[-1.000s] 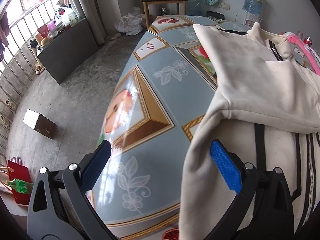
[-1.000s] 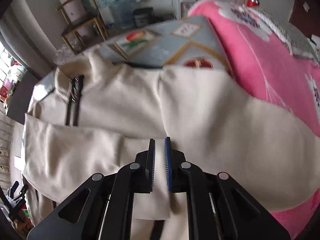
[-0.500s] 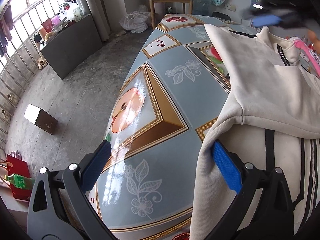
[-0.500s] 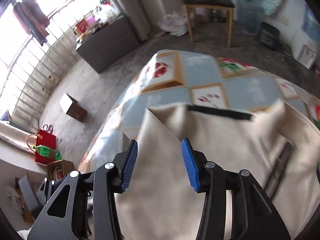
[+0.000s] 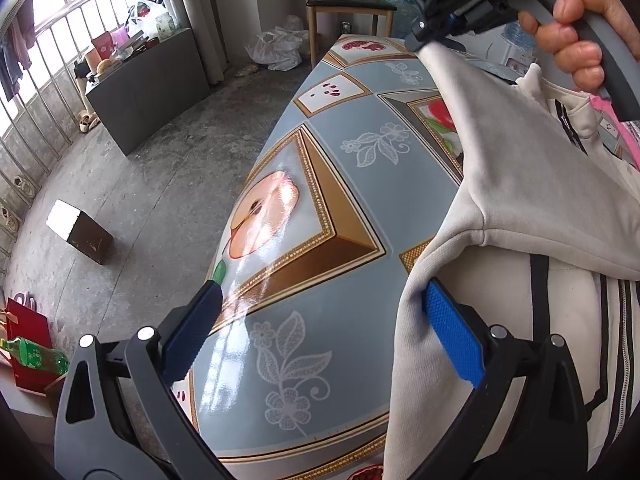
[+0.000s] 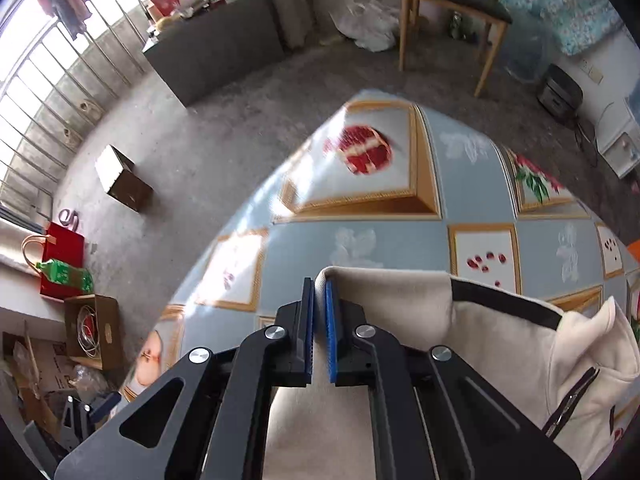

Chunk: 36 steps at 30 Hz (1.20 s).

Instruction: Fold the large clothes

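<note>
A cream zip jacket [image 5: 520,160] with black stripes lies over the right part of the blue patterned table [image 5: 360,200]. My left gripper [image 5: 320,288] stands open near the table's front; its right pad [image 5: 452,332] rests against the jacket's near edge, and only tablecloth shows between the pads. In the right wrist view my right gripper [image 6: 319,280] has its jaws closing tight on a corner of the jacket [image 6: 400,320], near a black band [image 6: 504,308]. From the left wrist view, that right gripper [image 5: 420,40] holds the corner at the far end, gripped by a hand [image 5: 580,40].
A wooden chair [image 6: 452,4] stands past the table's far end. A dark cabinet [image 5: 148,96], a small box [image 5: 80,232] and a red bag [image 6: 60,260] sit on the concrete floor at left. Pink cloth [image 5: 624,132] shows at the right edge.
My right gripper swung from over the jacket's middle to its far corner, opened on the way, and closed on the cloth. The left gripper barely moved and stayed open.
</note>
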Each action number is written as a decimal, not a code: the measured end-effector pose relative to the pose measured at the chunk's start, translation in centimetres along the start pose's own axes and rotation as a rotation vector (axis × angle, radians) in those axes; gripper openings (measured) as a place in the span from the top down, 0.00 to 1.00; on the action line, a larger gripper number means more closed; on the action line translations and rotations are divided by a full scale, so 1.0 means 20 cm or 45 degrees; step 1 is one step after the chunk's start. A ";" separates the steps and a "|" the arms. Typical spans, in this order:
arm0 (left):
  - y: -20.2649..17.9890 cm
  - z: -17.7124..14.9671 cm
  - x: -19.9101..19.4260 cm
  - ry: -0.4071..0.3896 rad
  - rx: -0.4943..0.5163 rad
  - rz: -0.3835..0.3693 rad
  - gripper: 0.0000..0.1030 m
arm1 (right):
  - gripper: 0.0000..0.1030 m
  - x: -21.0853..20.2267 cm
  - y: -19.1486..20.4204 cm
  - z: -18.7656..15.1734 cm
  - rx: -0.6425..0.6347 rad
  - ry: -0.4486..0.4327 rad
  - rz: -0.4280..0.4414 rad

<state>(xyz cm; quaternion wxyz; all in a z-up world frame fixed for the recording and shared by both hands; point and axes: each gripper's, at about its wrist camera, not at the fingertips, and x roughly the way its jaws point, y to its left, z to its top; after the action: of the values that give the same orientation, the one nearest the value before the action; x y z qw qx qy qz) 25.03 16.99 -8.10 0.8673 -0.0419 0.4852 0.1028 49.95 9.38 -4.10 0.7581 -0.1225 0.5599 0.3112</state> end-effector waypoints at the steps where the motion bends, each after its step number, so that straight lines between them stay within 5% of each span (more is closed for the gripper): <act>1: 0.00 0.00 0.00 0.000 -0.006 0.000 0.06 | 0.94 0.02 0.01 0.00 -0.002 -0.005 -0.012; 8: 0.01 -0.01 -0.01 0.012 -0.019 -0.010 0.06 | 0.91 0.04 -0.04 -0.10 -0.006 -0.037 -0.110; 11: 0.04 -0.02 -0.01 0.027 -0.030 -0.038 0.06 | 0.71 -0.24 -0.08 -0.21 0.029 -0.138 -0.038; 13: 0.05 -0.02 -0.02 0.039 -0.036 -0.058 0.06 | 0.48 -0.51 -0.17 -0.38 0.060 -0.254 0.000; 14: 0.06 -0.03 -0.02 0.044 -0.039 -0.069 0.06 | 0.47 -0.61 -0.23 -0.46 0.089 -0.296 0.002; 19: 0.10 -0.07 -0.06 0.042 -0.061 -0.111 0.06 | 0.47 -1.04 -0.71 -1.09 0.414 -0.384 -0.143; 25: 0.16 -0.11 -0.17 0.008 -0.081 -0.091 0.06 | 0.48 -0.94 -1.18 -1.66 0.826 -0.155 -0.254; 31: 0.18 -0.15 -0.29 -0.014 -0.083 -0.095 0.06 | 0.63 -0.72 -1.32 -1.80 0.985 -0.087 -0.192; 35: 0.18 -0.19 -0.33 -0.010 -0.086 -0.087 0.06 | 0.71 -0.65 -1.29 -1.77 0.939 -0.066 -0.295; 36: 0.18 -0.20 -0.34 -0.011 -0.087 -0.086 0.06 | 0.85 -0.65 -1.27 -1.76 0.926 -0.074 -0.310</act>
<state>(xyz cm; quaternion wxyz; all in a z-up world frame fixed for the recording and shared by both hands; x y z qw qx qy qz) 17.58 18.80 -4.37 0.8706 -0.0874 0.4758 0.0902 35.92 -33.51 -8.38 0.7990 0.0976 0.5933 0.0032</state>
